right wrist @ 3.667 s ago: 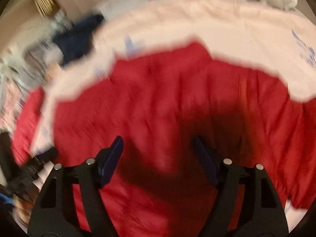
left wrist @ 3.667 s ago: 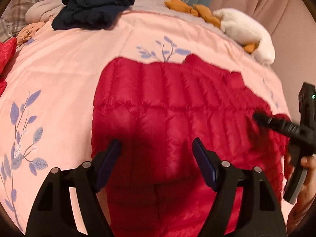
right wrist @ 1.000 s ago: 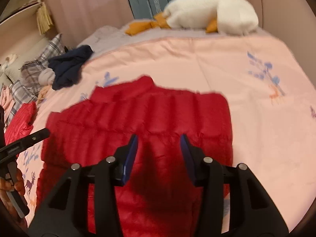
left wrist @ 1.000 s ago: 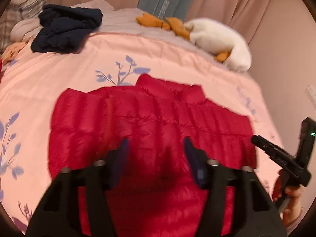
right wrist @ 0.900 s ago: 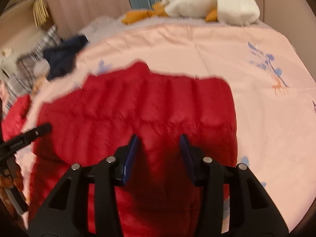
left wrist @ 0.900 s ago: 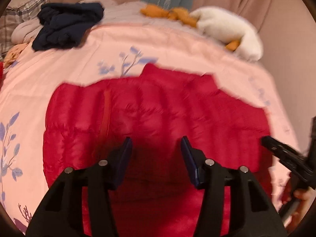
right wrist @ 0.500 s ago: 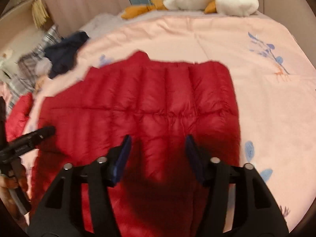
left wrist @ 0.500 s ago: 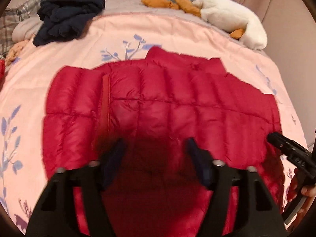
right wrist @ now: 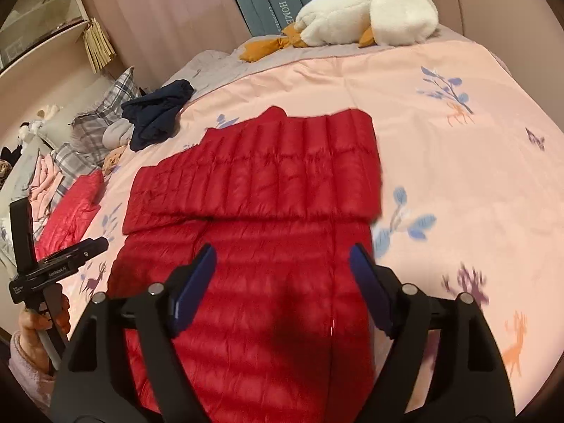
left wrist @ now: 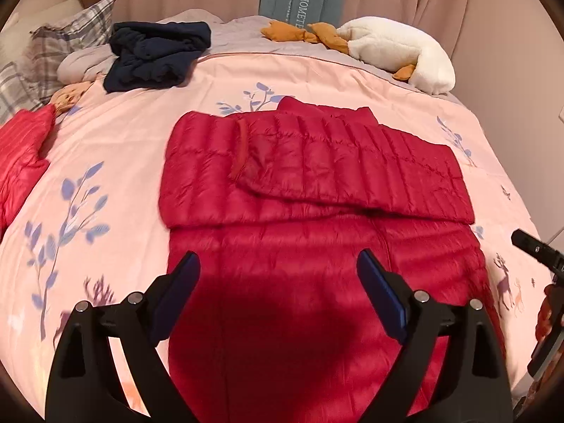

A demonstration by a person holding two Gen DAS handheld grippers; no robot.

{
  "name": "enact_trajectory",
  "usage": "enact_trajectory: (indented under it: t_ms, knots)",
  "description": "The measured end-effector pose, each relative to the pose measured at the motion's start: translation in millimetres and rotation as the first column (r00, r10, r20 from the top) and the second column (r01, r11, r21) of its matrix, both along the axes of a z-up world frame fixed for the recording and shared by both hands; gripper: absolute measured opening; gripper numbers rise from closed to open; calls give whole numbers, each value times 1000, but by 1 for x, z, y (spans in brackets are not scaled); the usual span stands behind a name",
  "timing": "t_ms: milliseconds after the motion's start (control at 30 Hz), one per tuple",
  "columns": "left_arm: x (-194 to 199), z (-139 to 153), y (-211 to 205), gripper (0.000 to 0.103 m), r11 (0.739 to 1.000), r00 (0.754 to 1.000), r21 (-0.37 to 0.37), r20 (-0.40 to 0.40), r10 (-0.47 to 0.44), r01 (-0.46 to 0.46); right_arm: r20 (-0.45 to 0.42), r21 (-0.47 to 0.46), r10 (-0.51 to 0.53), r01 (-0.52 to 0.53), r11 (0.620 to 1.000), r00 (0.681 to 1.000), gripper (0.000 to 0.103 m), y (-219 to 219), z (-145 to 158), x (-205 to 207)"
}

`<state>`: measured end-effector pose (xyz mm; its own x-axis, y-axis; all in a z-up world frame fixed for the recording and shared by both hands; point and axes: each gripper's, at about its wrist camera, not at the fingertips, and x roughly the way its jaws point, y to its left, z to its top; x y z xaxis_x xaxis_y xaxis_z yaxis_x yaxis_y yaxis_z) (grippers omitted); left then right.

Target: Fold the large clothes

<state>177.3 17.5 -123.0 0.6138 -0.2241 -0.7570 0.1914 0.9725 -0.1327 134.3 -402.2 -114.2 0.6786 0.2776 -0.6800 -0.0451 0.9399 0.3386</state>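
Red puffer jacket (left wrist: 310, 211) flat on pink duvet (left wrist: 116, 134), centre of bed. Sleeves now folded across chest into a band at 12 o'clock of the body panel; a sec ago lay as one broad quilted sheet under the grippers, no band edge showing. So sleeve fold looks done, and body still long toward 6 o'clock, i.e. prob. next a hem-to-collar fold or thirds.

Left gripper (left wrist: 278, 278) over lower body panel, jaws opening, nothing between them, no pinch on fabric. Was much narrower a sec ago. Right gripper (right wrist: 282, 264) same: jaws opening, empty, above hem area w/ only shadow under it. Both seen farther off the fold than before, more bed in view. Reads as release + pull-back after laying sleeves.

Outward: second red garment (left wrist: 21, 155) at 9 o'clock, bed edge. Navy clothes (left wrist: 155, 56) at 11 o'clock. White plush goose (left wrist: 398, 53) at 1 o'clock by curtain. Plaid pillow (left wrist: 67, 42) far 10 o'clock.
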Motion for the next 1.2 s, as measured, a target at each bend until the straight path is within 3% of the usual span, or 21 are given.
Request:
enact_trajectory:
  t_ms: [167, 233, 333, 500, 700, 833, 900, 1000, 1200]
  knots:
    - [-27, 4, 11, 91, 1000, 1000, 2, 4, 5, -5, -31, 32, -2, 3, 999, 1000, 82, -3, -7, -28]
    - [-35, 3, 16, 99, 1000, 1000, 4, -2, 7, -7, -47, 35, -2, 4, 999, 999, 83, -4, -12, -35]
    - [-47, 1, 21, 100, 1000, 1000, 12, -1, 12, -12, -77, 45, -11, 14, 999, 997, 85, -8, -21, -46]
    - [-64, -13, 37, 101, 1000, 998, 5, -57, 17, -17, -160, 83, -7, 20, 996, 987, 90, -17, -41, -59]
    - [-88, -48, 80, 102, 986, 981, -152, -190, 39, -69, -241, 130, -5, 37, 991, 971, 91, -30, -63, -79]
    - [-105, -70, 107, 102, 941, 967, -325, -255, 14, -99, -279, 194, 22, 35, 980, 960, 91, -37, -75, -91]
    - [-110, -76, 110, 102, 922, 965, -375, -264, -7, -95, -297, 219, 44, 24, 975, 954, 91, -36, -82, -95]
    - [-114, -86, 103, 102, 906, 959, -417, -280, -52, -73, -298, 227, 80, -11, 974, 951, 93, -27, -87, -96]
    - [-105, -89, 77, 102, 912, 958, -410, -262, -119, 1, -285, 251, 143, -70, 965, 948, 93, -9, -87, -85]
